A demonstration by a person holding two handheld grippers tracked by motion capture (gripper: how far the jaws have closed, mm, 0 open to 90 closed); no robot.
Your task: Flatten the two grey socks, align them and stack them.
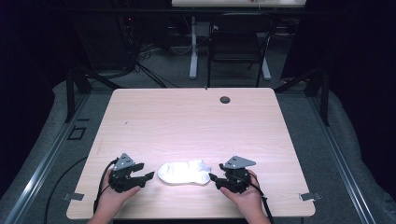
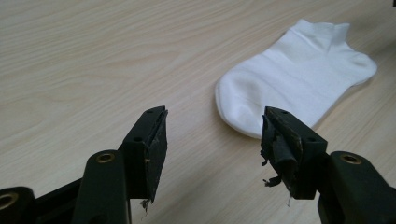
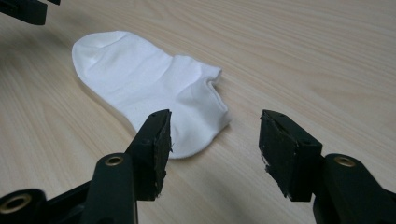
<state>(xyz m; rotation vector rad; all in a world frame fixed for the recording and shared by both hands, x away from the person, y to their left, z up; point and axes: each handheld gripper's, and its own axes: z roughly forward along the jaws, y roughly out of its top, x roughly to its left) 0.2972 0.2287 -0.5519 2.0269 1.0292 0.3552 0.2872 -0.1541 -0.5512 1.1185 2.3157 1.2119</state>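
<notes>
A white ankle sock lies flat on the light wooden table near its front edge, toe to the left and cuff to the right. My left gripper sits just left of the toe, jaws open and apart from the cloth. In the left gripper view the sock lies ahead and to the right of the open left gripper. My right gripper rests just right of the cuff, also open. In the right gripper view the sock lies ahead left of the empty right gripper.
A dark round cable hole sits near the table's far edge. Beyond the table stand a black chair and a white table leg. Part of the left gripper shows past the sock in the right gripper view.
</notes>
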